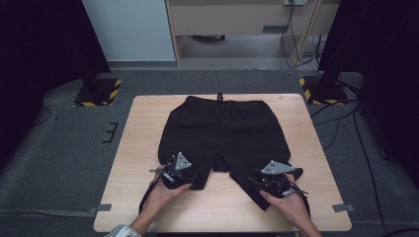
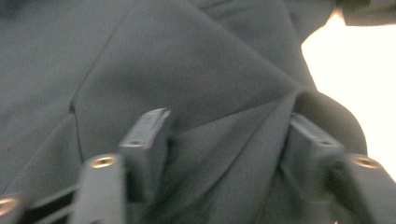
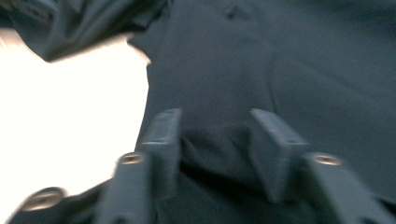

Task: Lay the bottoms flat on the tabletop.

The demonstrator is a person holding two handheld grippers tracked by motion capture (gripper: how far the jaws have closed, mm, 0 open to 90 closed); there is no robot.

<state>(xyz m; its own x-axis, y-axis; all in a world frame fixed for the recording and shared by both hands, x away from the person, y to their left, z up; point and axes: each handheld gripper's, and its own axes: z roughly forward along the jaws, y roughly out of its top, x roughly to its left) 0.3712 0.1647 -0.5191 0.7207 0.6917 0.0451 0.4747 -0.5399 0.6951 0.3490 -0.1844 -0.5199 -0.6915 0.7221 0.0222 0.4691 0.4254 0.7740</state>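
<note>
I see the black shorts (image 1: 225, 136) spread flat in the middle of the table (image 1: 138, 148), waistband toward the top of the frame, legs toward the bottom. My left gripper (image 1: 179, 174) sits at the hem of the lower-left leg; in its own view its jaws stand apart with a fold of cloth bunched between them. My right gripper (image 1: 274, 180) sits on the lower-right leg, jaws also apart, cloth lying between them.
</note>
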